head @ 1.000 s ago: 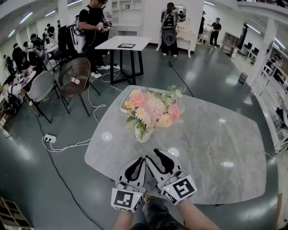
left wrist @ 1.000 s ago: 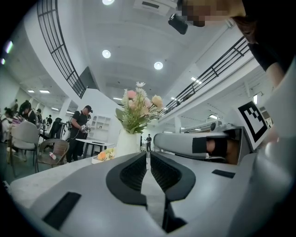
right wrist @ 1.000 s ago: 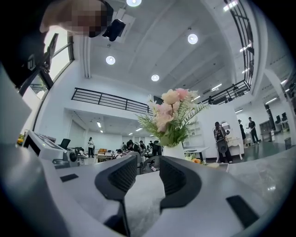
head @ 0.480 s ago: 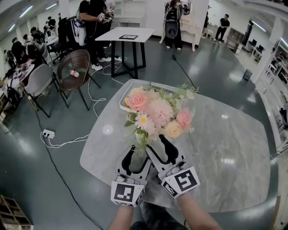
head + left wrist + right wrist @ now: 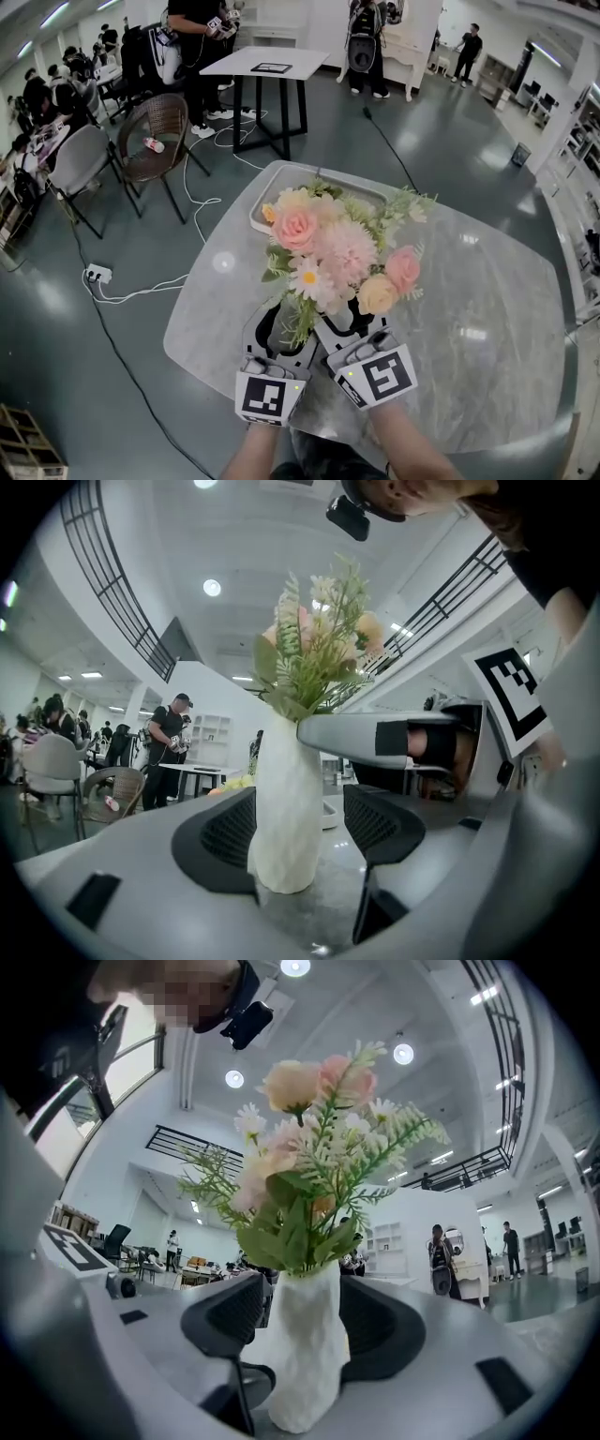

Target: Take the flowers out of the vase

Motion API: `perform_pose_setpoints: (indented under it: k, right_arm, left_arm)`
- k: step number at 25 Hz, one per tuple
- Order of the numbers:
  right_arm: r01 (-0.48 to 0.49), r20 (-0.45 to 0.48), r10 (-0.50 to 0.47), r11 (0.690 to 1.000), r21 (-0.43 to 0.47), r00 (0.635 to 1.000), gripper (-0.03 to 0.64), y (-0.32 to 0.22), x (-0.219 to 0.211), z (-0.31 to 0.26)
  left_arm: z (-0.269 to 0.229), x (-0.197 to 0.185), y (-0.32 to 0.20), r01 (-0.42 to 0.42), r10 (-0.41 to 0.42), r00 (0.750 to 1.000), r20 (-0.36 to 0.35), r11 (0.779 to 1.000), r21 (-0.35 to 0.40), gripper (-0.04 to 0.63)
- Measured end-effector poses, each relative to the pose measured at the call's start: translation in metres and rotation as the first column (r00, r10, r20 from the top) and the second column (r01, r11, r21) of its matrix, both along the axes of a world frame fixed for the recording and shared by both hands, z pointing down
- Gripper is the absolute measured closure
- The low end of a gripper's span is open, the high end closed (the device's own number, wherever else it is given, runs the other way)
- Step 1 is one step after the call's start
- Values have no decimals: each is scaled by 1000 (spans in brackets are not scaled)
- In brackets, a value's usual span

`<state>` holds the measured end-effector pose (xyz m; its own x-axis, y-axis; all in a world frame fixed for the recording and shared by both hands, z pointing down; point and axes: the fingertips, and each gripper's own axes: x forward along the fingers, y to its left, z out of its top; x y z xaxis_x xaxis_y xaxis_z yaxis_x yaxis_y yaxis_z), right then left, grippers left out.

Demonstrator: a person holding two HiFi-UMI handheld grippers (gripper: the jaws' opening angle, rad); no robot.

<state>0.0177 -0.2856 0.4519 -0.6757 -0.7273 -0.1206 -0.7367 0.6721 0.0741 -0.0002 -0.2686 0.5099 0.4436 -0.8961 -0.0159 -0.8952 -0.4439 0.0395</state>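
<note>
A bouquet of pink, peach and white flowers [image 5: 337, 253] with green sprigs stands in a white textured vase [image 5: 286, 808] on the grey marble table [image 5: 487, 309]. In the head view the blooms hide most of the vase. My left gripper [image 5: 300, 827] has its jaws opening, with the vase's lower body between them and a gap at the right pad. My right gripper [image 5: 302, 1321] is also opening, its jaws on either side of the vase [image 5: 305, 1354] just under the leaves. Both grippers [image 5: 281, 323] [image 5: 349, 323] sit side by side at the table's near edge.
A white tray [image 5: 265, 202] lies at the table's far edge behind the flowers. On the floor to the left are a power strip [image 5: 98, 274] with cables, and chairs [image 5: 159, 141]. A white side table [image 5: 267, 66] and several people stand farther back.
Both grippers have moved forward across the table to the vase and their jaws have spread apart. The vase now stands between both pairs of jaws.
</note>
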Motion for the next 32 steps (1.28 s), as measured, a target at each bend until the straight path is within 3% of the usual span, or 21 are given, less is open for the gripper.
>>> perform_pose_setpoints:
  k: [15,26,32]
  right_arm:
    - [21,60,-27,996,89,998,374,-11,-10,-14]
    - [33,55,-39,994,106,998,503,-13,-7,-21]
    - [42,69,-51,992,119,996,526,-11,-9,-25]
  left_arm:
    - [9,-7,-17,-25,25,1000,8,1000,5,310]
    - [10,-6,-21,-23,24,999,34,1000,-20,310]
    - [10,-9,-23,-23,24,999,45,999,-24,310]
